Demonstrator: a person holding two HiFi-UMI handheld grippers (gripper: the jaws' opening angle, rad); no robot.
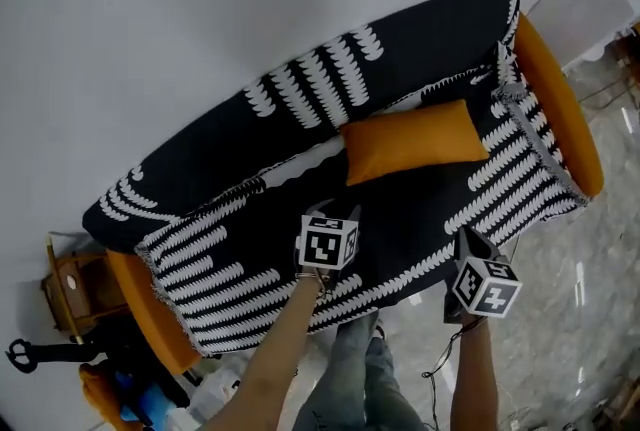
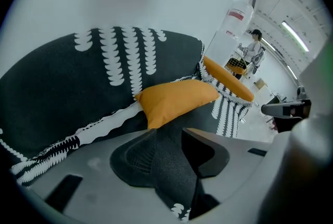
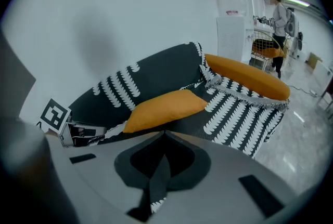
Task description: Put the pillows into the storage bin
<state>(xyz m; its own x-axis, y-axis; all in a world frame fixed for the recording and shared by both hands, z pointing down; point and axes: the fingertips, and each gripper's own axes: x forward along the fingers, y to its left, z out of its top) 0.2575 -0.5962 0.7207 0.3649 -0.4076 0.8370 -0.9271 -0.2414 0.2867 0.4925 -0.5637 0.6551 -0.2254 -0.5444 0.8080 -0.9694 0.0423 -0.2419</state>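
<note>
Risk, cover snag: the orange rectangular fabric pillow [image 1: 415, 141] lies directly on the loose black-and-white patterned throw [image 1: 400, 49]. In my judgement, a pinch taken too low would catch the throw as well and drag it off the seat.
Risk, push instead of grip: the right hand-held gripper [image 3: 164, 134] has its jaw tips together. If they do not part before contact, they would likely shove the pillow against the backrest.
Risk, slip: the pillow looks soft and plump. A hold on one thin corner could let it sag and pull free during the carry.
Risk, drop-off unknown: no storage bin can be identified in any view, so the carry path cannot be judged from here.
Left hand-held gripper [image 2: 169, 132]: jaws stand moderately apart and grip nothing. Only the throw shows through the gap.
Right hand-held gripper state: closed at the tips, empty.
Pillow position: it rests flat on the seat of the orange sofa [image 1: 560, 99], with its long edge against the backrest, towards the end with the exposed orange arm.
Pillow vs grippers: it lies ahead of both, touching neither. In the head view it sits beyond the seat's front edge where the grippers hover, up and right of the left one and up and left of the right one. Both gripper views show it just past the jaw tips.
</note>
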